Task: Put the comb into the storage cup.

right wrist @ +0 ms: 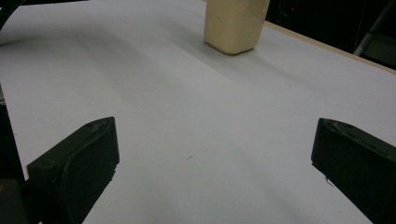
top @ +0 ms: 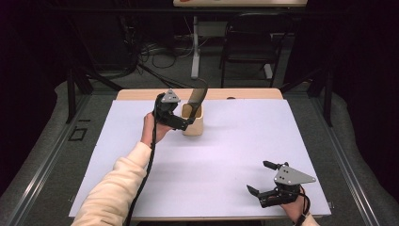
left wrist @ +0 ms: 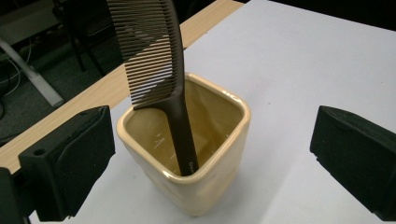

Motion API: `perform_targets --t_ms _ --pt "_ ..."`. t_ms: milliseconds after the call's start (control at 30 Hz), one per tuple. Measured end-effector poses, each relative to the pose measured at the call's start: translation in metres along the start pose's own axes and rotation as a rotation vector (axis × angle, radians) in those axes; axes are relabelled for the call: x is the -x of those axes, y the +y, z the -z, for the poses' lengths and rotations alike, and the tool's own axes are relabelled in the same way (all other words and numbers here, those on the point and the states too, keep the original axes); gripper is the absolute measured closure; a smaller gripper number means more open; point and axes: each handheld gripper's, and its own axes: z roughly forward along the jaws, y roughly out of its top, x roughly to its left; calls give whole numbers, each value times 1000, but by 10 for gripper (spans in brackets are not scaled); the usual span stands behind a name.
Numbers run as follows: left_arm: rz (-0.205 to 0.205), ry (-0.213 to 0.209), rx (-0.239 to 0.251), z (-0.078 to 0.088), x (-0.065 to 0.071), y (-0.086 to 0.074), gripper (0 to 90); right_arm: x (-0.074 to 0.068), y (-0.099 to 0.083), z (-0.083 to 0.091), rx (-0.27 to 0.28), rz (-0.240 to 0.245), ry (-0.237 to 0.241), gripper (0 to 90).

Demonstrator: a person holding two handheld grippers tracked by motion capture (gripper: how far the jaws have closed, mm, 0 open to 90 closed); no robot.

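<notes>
Overhead faces forward; gripper views near; cup [top: 193,120] shared

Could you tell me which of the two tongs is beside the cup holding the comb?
The left tongs, open beside the cream cup; the right tongs sit apart.

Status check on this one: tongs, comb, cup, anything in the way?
Left tongs open, by the cup, gripping nothing. Right tongs open, empty, near table edge. Comb stands handle-down in the cup, leaning on its rim. Nothing in the way.
</notes>
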Motion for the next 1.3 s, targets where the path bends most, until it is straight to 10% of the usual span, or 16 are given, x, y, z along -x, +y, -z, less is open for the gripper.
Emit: perform_targets --t_ms 1300 --pt "41 72 -60 51 18 -46 0 0 0 0 -1 -2 1 4"
